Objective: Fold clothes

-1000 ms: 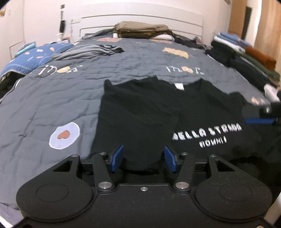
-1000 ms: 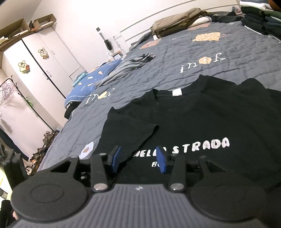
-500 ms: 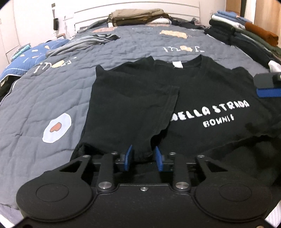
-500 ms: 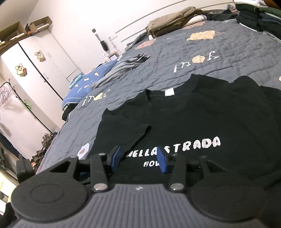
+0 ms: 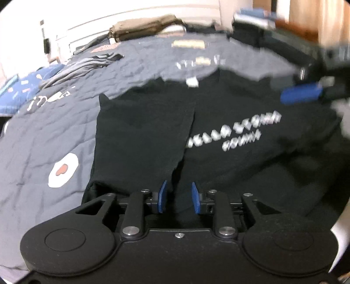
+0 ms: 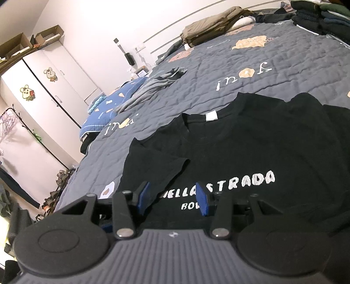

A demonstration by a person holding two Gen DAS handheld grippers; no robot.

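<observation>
A black T-shirt point(image 6: 251, 148) lies spread flat on the grey quilt point(image 6: 251, 59) of the bed, near its front edge, collar toward the headboard and white lettering facing up. Its left side is folded in over the chest, so that a straight cloth edge runs down beside the print.

The left tool point(image 5: 179, 197) sits low at the shirt's near hem. Its blue pads stand a narrow way apart and are opening; dark cloth lies between them, but the pads do not appear to press on it (the left view is smeared, so this is hard to judge).

The right tool point(image 6: 172, 197) hovers over the lower front of the shirt, jaws fairly wide and holding nothing — the folded sleeve tip and part of the lettering show through the gap. One of its blue pads also appears at the right edge of the left view.

Toward the headboard lie a stack of folded khaki clothes point(image 6: 210, 28) and a crumpled grey garment point(image 6: 153, 87); more folded piles point(image 6: 323, 15) line the bed's right edge.
</observation>
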